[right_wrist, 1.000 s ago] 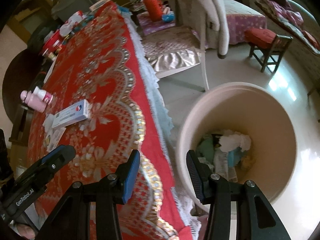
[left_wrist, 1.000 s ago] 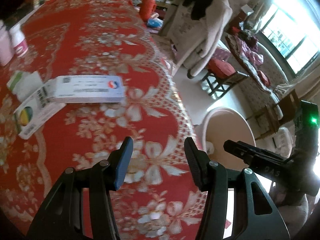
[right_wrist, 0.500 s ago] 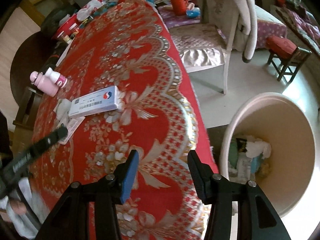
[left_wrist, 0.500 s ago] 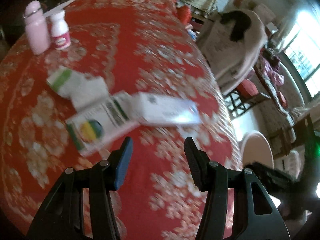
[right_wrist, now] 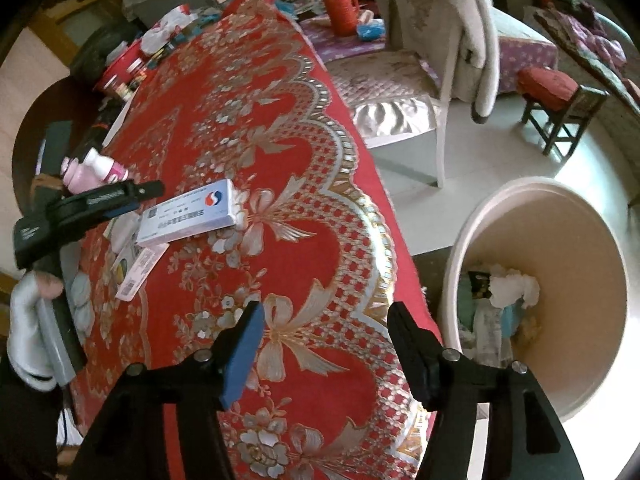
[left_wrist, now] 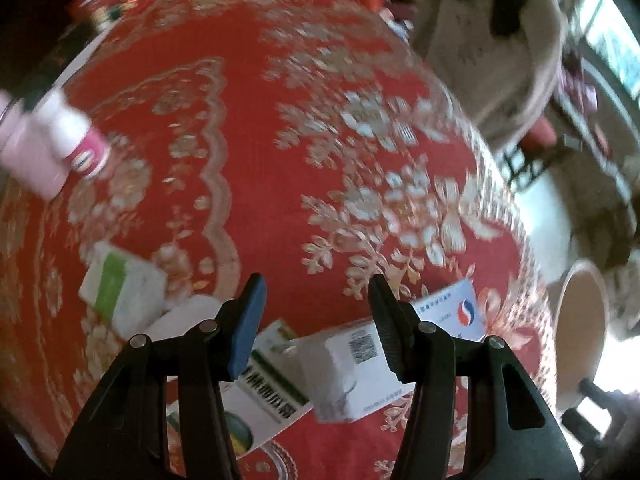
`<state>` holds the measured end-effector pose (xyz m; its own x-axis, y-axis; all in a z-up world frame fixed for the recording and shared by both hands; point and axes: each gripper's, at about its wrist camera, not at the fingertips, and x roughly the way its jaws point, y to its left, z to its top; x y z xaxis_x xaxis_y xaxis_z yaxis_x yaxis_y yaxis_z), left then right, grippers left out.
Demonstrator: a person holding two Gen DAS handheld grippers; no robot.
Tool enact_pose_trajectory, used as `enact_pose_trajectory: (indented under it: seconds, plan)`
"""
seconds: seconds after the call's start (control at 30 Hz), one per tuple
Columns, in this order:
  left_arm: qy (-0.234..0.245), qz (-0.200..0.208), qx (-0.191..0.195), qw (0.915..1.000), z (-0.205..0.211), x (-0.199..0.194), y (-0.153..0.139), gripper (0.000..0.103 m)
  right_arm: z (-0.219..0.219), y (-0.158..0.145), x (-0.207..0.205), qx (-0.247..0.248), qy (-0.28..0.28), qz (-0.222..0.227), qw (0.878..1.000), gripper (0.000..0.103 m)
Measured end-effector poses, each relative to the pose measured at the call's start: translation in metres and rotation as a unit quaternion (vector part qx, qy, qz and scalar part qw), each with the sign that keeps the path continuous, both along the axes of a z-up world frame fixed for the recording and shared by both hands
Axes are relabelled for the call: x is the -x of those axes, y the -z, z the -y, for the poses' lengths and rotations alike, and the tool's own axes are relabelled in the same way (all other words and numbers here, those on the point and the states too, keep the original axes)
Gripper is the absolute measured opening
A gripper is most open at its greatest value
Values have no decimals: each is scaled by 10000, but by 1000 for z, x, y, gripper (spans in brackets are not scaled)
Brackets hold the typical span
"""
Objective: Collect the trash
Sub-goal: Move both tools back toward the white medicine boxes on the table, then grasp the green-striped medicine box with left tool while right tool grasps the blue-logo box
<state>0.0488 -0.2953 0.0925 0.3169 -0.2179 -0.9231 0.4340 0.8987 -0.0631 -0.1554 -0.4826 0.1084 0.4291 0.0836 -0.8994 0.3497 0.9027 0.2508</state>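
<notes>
A long white box with a red-blue logo (right_wrist: pixel 188 214) lies on the red tablecloth (right_wrist: pixel 280 160); in the left wrist view the box (left_wrist: pixel 360 364) lies between my fingers' line, just below them. Under it lies a flat white-green carton (left_wrist: pixel 268 396). A green-striped white packet (left_wrist: pixel 120 292) lies left of it. My left gripper (left_wrist: pixel 316 320) is open just above the box; it also shows in the right wrist view (right_wrist: pixel 120 198). My right gripper (right_wrist: pixel 324 348) is open and empty over the table's near edge. A beige trash bin (right_wrist: pixel 560 240) with trash stands on the floor.
Two pink-white bottles (right_wrist: pixel 96 170) stand at the left of the table. Cluttered tins and wrappers (right_wrist: pixel 152 52) sit at the far end. A chair draped with a cream coat (right_wrist: pixel 452 52) and a small wooden stool (right_wrist: pixel 560 108) stand on the floor beyond the bin.
My left gripper has moved forward and down over the white box, which now sits at its fingers. My right gripper has backed off slightly toward the table edge.
</notes>
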Motion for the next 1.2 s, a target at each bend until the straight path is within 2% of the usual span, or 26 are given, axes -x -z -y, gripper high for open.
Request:
enact_pose_trajectory:
  seconds: [0.13, 0.27, 0.43, 0.7, 0.87, 1.0, 1.07, 1.17, 1.2]
  plan:
    - [461, 0, -146, 9988, 19, 19, 3, 51, 12, 2, 7, -48, 243, 7, 9997, 61]
    - [930, -206, -214, 9952, 37, 50, 12, 51, 23, 3, 9, -78, 392, 1, 9992, 61]
    - [1164, -462, -58, 9921, 43, 99, 17, 51, 31, 2, 10, -144, 414, 2, 9990, 62]
    - [788, -793, 449, 9927, 2, 144, 16, 51, 17, 7, 8, -250, -128, -231, 9993, 62]
    - [370, -545, 713, 9953, -39, 146, -2, 51, -1, 17, 8, -198, -468, -484, 9975, 62]
    - [-61, -144, 906, 9958, -76, 125, -17, 52, -18, 28, 6, -640, -533, -527, 9951, 62]
    - [-279, -6, 811, 9963, -92, 108, -18, 52, -29, 33, 4, -760, -558, -536, 9941, 62]
    - [-464, 162, 755, 9959, -110, 83, -17, 52, -44, 36, -4, -742, -590, -530, 9941, 62]
    - [-541, 222, 720, 9957, -115, 74, -15, 52, -48, 35, -8, -679, -583, -486, 9948, 66]
